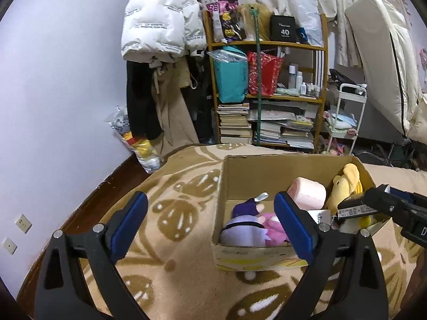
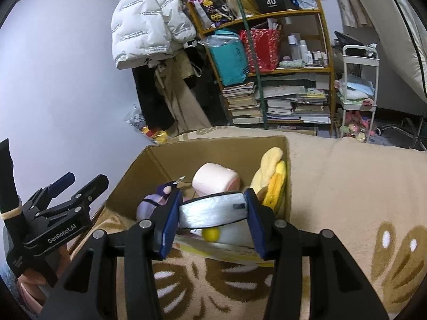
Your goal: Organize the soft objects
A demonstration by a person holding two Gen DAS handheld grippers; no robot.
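— What's the right hand-held gripper [image 2: 212,210] got?

— A silvery-grey soft toy [image 2: 213,209], pinched between its blue pads [image 2: 170,220] right over the near edge of the cardboard box [image 2: 138,170]. There's a white part and a small yellow ball hanging under it.

— And the left hand-held gripper [image 1: 210,222]?

— Spread wide, nothing between the fingers. It hovers over the patterned beige blanket [image 1: 181,274], just beside the box.

— What's in the box?

— A purple and pink plush doll [image 1: 248,226] lying on the bottom, a pink marshmallow-shaped cushion [image 1: 309,193] behind it, and a yellow plush [image 1: 345,184] leaning in the far right corner.

— Behind all that?

— A wooden shelf [image 1: 267,97] with stacked books and bags, and a white puffer jacket [image 1: 157,21] hanging against the wall.
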